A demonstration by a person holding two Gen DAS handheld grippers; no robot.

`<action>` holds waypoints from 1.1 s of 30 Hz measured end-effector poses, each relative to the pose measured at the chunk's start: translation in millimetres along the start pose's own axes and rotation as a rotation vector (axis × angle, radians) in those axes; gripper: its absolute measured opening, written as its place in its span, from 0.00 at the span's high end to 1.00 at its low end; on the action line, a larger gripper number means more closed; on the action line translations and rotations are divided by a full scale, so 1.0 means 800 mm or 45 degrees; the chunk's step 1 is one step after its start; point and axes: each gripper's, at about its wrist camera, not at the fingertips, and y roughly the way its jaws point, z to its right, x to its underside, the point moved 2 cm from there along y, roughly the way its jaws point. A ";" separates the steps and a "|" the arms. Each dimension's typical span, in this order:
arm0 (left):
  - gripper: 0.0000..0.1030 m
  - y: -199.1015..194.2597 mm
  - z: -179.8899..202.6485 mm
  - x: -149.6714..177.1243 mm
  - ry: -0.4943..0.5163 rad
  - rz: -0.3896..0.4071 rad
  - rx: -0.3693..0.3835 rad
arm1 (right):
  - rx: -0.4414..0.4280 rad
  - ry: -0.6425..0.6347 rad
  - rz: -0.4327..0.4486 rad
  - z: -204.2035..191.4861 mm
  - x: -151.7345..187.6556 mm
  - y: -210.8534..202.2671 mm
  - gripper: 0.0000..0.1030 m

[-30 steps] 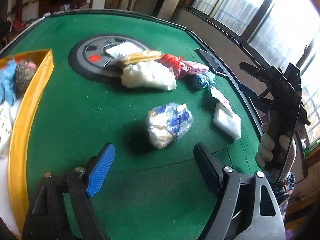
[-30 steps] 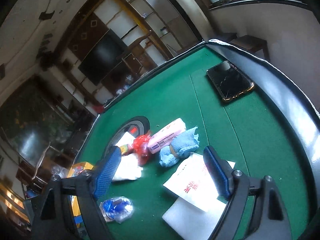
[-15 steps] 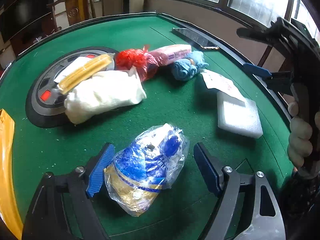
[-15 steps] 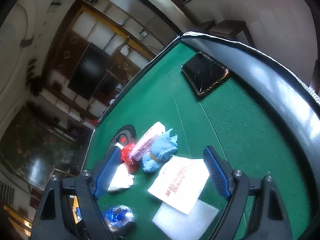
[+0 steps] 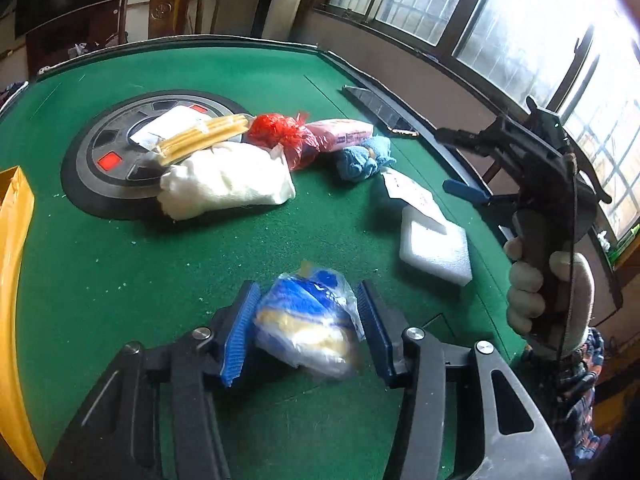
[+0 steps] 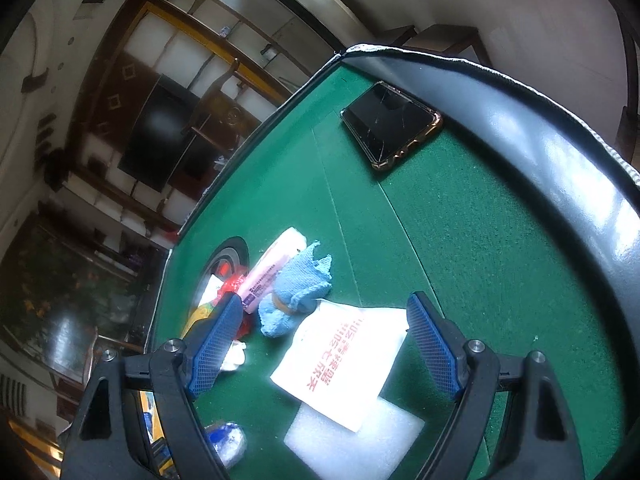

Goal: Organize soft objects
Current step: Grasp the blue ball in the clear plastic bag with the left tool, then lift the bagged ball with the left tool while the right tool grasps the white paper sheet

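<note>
My left claw (image 5: 306,334) now pinches the blue-and-yellow plastic bundle (image 5: 308,322) low over the green felt table (image 5: 120,264).

Half a second back its pads stood wide around the bundle; now both blue pads press its sides. My right claw (image 6: 328,344) hangs wide and holds nothing, tipped more toward the far rim than before. Red printing on the white paper sheet (image 6: 344,356) is upside down, unreadable to me; small print on the pink packet (image 6: 268,272) too fine. Sheet overlaps white foam pad (image 5: 436,246). Nearby: blue cloth (image 5: 364,158), red bag (image 5: 282,136), white bag (image 5: 226,180), cracked phone (image 6: 390,124), yellow tray (image 5: 12,240) at left.
</note>
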 end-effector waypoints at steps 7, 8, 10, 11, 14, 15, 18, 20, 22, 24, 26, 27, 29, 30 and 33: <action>0.60 -0.039 -0.024 0.012 -0.085 0.051 0.037 | 0.042 -0.043 -0.026 -0.004 0.008 0.006 0.22; 0.58 -0.037 -0.024 0.013 -0.074 0.036 0.028 | 0.046 -0.043 -0.025 -0.004 0.008 0.006 0.22; 0.34 -0.027 -0.022 0.017 -0.068 0.004 0.006 | 0.054 -0.042 -0.022 -0.003 0.009 0.005 0.22; 0.29 -0.021 -0.020 0.016 -0.059 -0.009 -0.007 | 0.059 -0.042 -0.018 -0.002 0.008 0.005 0.22; 0.27 -0.007 -0.008 0.013 0.013 -0.008 -0.098 | 0.076 -0.040 -0.010 0.000 0.008 0.004 0.22; 0.27 -0.001 -0.001 0.011 0.041 -0.018 -0.107 | 0.077 -0.038 -0.012 0.000 0.007 0.004 0.22; 0.27 0.022 0.023 0.011 0.131 -0.058 -0.112 | 0.076 -0.036 -0.021 0.001 0.008 0.006 0.22; 0.27 0.042 0.036 0.016 0.186 -0.096 -0.142 | 0.075 -0.035 -0.023 0.001 0.008 0.006 0.22; 0.37 0.052 0.048 0.021 0.237 -0.096 -0.178 | 0.077 -0.034 -0.021 0.002 0.008 0.006 0.22; 0.61 0.049 0.052 0.022 0.229 -0.095 -0.132 | 0.079 -0.027 -0.022 0.004 0.008 0.006 0.22; 0.61 0.042 0.047 0.023 0.190 -0.101 -0.083 | 0.083 -0.022 -0.023 0.006 0.008 0.007 0.22; 0.61 0.035 0.042 0.024 0.175 -0.084 -0.080 | 0.085 -0.022 -0.024 0.007 0.009 0.007 0.22; 0.61 0.021 0.033 0.027 0.138 -0.060 -0.056 | 0.093 -0.024 -0.026 0.008 0.009 0.007 0.22; 0.61 0.012 0.026 0.029 0.112 -0.046 -0.045 | 0.098 -0.026 -0.028 0.008 0.010 0.008 0.22; 0.61 -0.014 0.008 0.034 0.031 -0.004 -0.005 | 0.104 -0.049 -0.038 0.005 0.011 0.011 0.22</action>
